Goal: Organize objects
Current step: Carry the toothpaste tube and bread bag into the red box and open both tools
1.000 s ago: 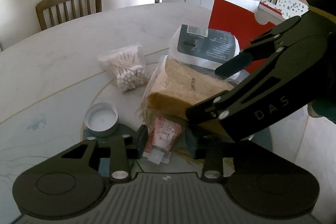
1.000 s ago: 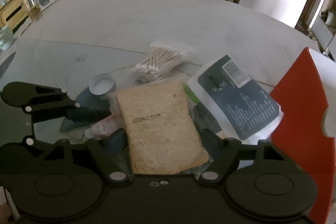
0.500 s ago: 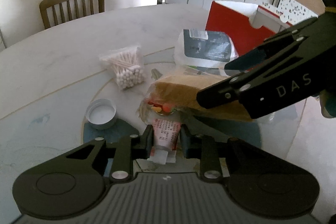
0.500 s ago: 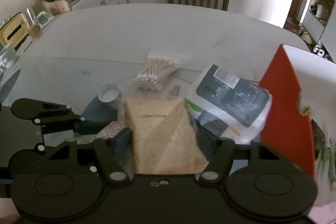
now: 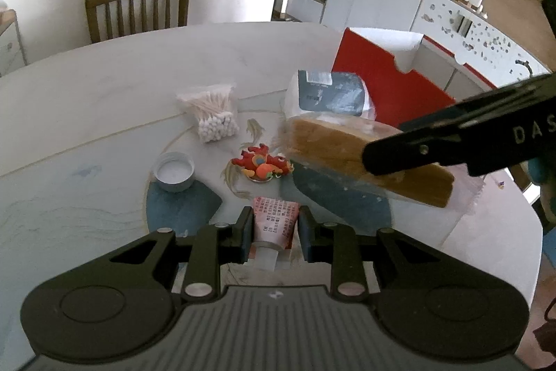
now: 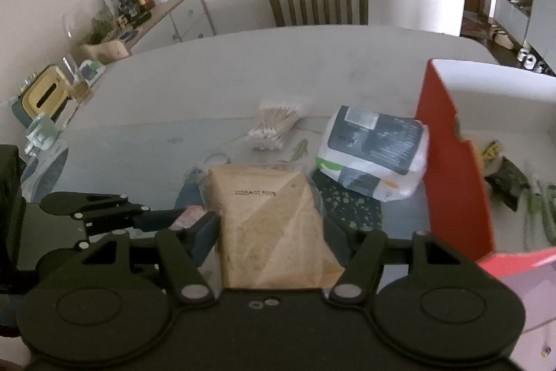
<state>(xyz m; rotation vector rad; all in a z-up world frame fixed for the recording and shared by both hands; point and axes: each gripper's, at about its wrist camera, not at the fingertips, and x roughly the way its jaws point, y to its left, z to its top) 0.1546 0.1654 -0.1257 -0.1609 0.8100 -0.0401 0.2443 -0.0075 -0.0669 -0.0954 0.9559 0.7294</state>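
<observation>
The left gripper point(image 5: 274, 228) pinches a tube point(image 5: 274, 221) at lower centre; the right gripper point(image 6: 274, 232) clamps the bread point(image 6: 274, 225). Swabs point(image 5: 213, 117), cap point(image 5: 173, 171), toy point(image 5: 260, 162) and packet point(image 5: 330, 96) lie mid-frame, outside the red box point(image 5: 378, 82) at right, so most sorting seems left.

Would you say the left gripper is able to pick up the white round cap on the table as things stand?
Probably not yet. The left gripper is shut on a pink printed tube, so its jaws are occupied. The white round cap lies uncovered on the table, to the gripper's left, so the path itself looks free.
</observation>
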